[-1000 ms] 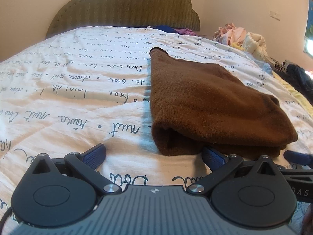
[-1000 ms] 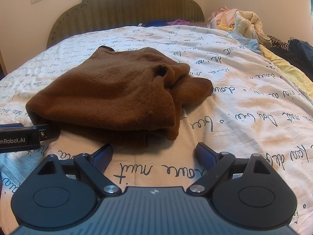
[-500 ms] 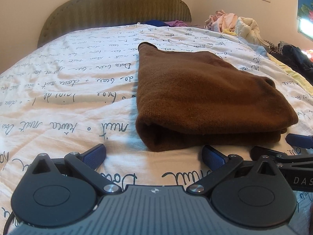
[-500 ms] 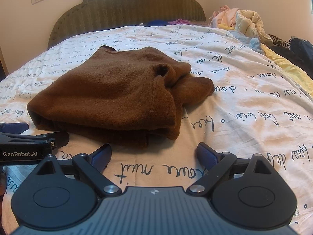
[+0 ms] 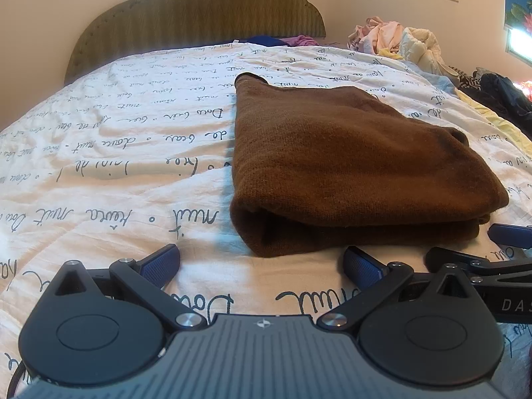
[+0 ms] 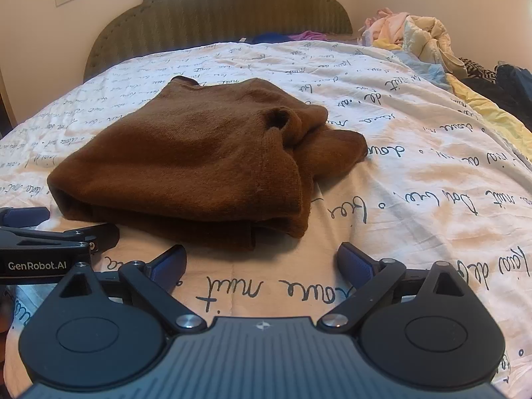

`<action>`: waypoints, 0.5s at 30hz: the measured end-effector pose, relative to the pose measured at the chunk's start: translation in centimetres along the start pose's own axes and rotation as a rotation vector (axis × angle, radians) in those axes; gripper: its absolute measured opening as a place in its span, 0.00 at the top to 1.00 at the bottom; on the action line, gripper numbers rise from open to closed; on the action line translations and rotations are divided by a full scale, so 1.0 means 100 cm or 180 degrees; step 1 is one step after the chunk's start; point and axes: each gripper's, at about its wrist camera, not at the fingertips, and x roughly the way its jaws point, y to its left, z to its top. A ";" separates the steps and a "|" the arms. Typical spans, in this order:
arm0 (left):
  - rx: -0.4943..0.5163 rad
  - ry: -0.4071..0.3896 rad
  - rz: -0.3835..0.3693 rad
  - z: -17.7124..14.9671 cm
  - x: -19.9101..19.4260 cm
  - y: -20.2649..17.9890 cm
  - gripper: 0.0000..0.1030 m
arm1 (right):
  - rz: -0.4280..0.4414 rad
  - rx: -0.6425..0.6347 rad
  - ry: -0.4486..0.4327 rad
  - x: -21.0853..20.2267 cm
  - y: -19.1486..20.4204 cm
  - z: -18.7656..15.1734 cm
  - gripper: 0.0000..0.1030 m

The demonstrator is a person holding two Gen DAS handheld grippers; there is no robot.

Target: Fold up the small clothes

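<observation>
A brown knitted garment lies folded on the white bedspread printed with handwriting. Its folded edge faces me, and on its right side a loose flap sticks out. My left gripper is open just short of the garment's near left corner, nothing between its fingers. My right gripper is open too, a little back from the near right edge, touching nothing. Each gripper shows at the edge of the other's view: the right one and the left one.
A padded olive headboard closes the far end of the bed. A heap of pale clothes lies at the far right, with dark garments and a yellow sheet beside it. Blue and purple cloth sits by the headboard.
Both grippers have drawn back a little from the garment's near edge, still open. The left view has swung so the garment sits more central. The garment has not moved.
</observation>
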 end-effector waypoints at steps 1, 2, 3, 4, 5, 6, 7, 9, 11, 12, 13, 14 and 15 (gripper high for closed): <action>0.0001 0.0000 0.0001 0.000 0.000 0.000 0.00 | -0.0001 -0.0003 0.0001 0.000 0.000 0.000 0.04; 0.0004 -0.0001 0.0003 0.000 0.000 0.000 0.00 | -0.0001 -0.0005 0.0001 0.000 0.000 0.000 0.04; 0.0002 0.0000 0.0001 0.000 0.000 0.000 0.00 | -0.0002 -0.0004 0.0001 0.000 0.000 0.000 0.04; 0.0001 0.0001 0.0001 0.000 0.000 0.000 0.00 | -0.0002 -0.0005 0.0001 0.000 0.000 0.000 0.04; 0.0005 0.0000 0.0003 0.000 0.000 0.000 0.00 | 0.0000 -0.0003 0.0001 0.000 0.000 0.000 0.04; 0.0003 -0.0001 0.0002 0.000 0.000 0.000 0.00 | 0.0000 -0.0001 0.0001 0.000 0.000 0.000 0.04; 0.0002 0.0000 0.0001 0.000 0.000 0.000 0.00 | 0.0000 -0.0002 0.0001 0.000 0.000 0.000 0.04; 0.0003 0.0000 0.0002 0.000 0.000 0.000 0.00 | -0.0001 -0.0004 0.0001 0.001 0.000 0.000 0.04; 0.0004 0.0002 0.0003 0.000 0.000 0.000 0.00 | 0.0000 -0.0005 0.0004 0.001 0.000 0.000 0.04; 0.0001 0.0000 0.0002 0.000 0.000 0.000 0.00 | -0.0001 -0.0006 0.0005 0.001 0.001 0.000 0.04; 0.0002 -0.0001 0.0001 0.000 0.000 0.000 0.00 | -0.0001 -0.0010 0.0007 0.001 0.001 0.000 0.03; 0.0003 0.0000 0.0001 0.000 0.000 0.000 0.00 | 0.0003 -0.0008 0.0007 0.001 0.001 0.000 0.03; 0.0002 0.0000 0.0001 0.000 0.000 0.000 0.00 | 0.0005 -0.0007 0.0007 0.001 0.001 0.000 0.03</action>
